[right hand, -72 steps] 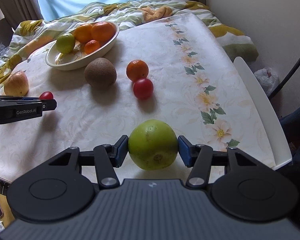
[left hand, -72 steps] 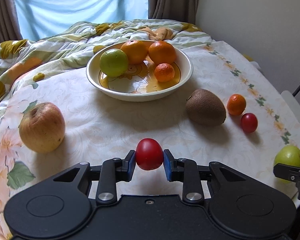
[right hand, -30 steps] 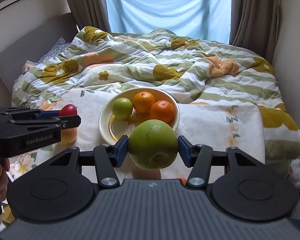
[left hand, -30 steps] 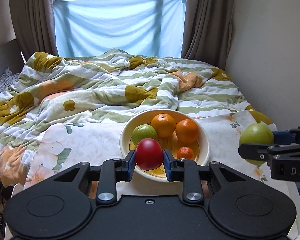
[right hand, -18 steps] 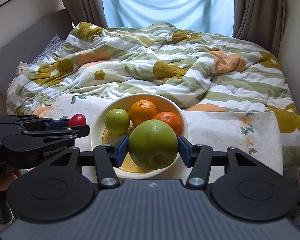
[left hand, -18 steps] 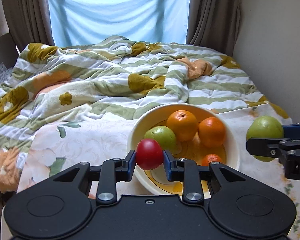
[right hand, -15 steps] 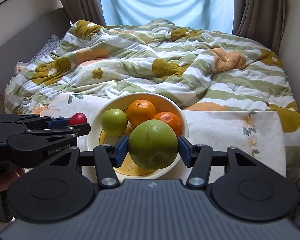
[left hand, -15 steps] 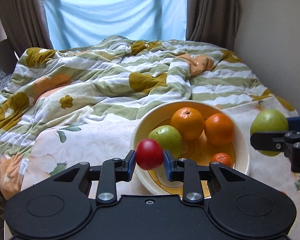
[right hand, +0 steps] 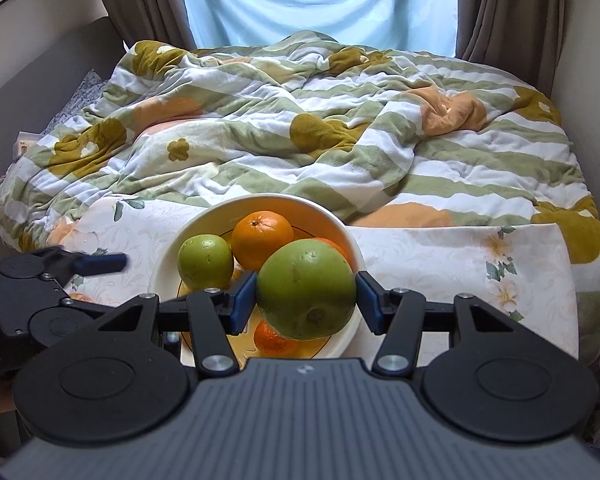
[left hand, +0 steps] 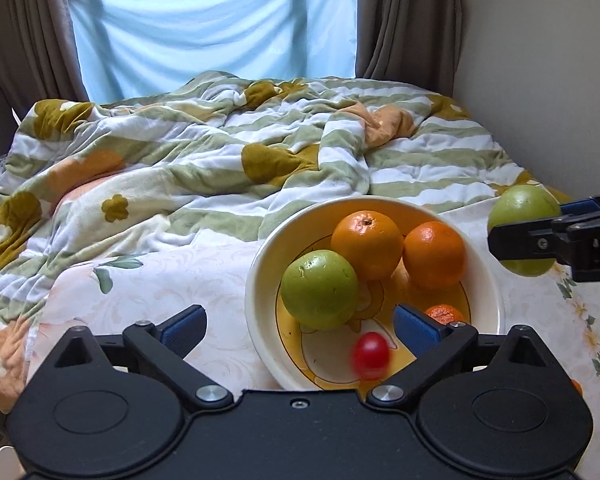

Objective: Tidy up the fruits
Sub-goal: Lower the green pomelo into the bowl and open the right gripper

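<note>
A cream bowl (left hand: 488,280) with a yellow inside holds a green apple (left hand: 319,289), two oranges (left hand: 367,239), a small mandarin (left hand: 444,313) and a small red tomato (left hand: 371,355), blurred, low in the bowl. My left gripper (left hand: 300,330) hangs over the bowl's near rim with its jaws opening wide and nothing pressed between the pads. My right gripper (right hand: 306,298) is shut on a large green fruit (right hand: 306,290) held above the bowl (right hand: 162,268); the same green fruit (left hand: 520,212) shows at the right in the left wrist view.
The bowl sits on a table under a pale flowered cloth (left hand: 160,280). Behind it lies a bed with a rumpled green, white and mustard blanket (left hand: 220,152). Brown curtains (left hand: 408,20) and a blue-covered window stand at the back. A wall (left hand: 540,60) runs along the right.
The left jaws have sprung apart and the red tomato has dropped into the bowl. Both grippers came closer to the bowl and lower over it; the right still grips the green fruit.
</note>
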A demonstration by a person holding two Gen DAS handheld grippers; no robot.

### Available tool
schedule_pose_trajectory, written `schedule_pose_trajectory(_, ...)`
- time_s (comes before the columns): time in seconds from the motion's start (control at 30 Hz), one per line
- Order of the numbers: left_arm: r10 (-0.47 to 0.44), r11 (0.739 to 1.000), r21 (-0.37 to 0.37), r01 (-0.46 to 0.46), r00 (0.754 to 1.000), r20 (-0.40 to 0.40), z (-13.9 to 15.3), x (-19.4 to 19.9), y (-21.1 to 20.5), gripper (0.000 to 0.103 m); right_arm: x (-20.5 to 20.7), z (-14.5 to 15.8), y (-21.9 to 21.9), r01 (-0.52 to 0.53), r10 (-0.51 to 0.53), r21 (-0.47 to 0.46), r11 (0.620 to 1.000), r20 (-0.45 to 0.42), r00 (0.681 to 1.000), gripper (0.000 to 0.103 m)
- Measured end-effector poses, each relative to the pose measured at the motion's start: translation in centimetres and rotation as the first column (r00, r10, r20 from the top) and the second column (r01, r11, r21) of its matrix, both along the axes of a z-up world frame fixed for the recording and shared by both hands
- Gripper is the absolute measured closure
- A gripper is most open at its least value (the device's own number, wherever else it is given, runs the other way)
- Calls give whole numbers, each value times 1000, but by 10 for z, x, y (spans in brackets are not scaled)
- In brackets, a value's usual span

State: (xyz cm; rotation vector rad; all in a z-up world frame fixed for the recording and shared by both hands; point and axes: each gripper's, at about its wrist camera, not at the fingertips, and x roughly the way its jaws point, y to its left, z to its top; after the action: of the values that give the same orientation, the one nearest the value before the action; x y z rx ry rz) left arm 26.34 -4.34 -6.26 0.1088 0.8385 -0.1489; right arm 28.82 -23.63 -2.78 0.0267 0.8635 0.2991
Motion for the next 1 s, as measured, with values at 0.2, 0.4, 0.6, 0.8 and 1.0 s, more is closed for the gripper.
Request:
schedule_pose_trajectory(0.2, -5, 1000, -17, 5, 1000, -5, 10, -18, 5, 1, -1, 5, 3, -23, 23, 2, 1000, 10, 1000, 34)
schedule_pose_trajectory(0.4, 5, 1000, 4, -5, 1000, -5, 14, -34, 7, 0, 2, 4, 15, -77, 77, -6, 997, 20, 997, 34)
schedule_pose_trajectory(0.6, 9, 999, 33, -8, 1000, -15, 10, -41, 9, 0, 11, -12, 35, -139, 139, -6, 990, 16, 990, 34)
schedule_pose_trajectory(0.8, 29, 999, 26, -28, 999, -34, 5, -47, 16, 0, 23, -41, 54, -177, 176, -32, 984, -22, 984, 34)
schedule_pose_trajectory(1.0, 48, 999, 13, -47, 998, -44, 2, -50, 20, 0, 25, -56, 68, -212, 211, -64, 975, -32, 977, 34)
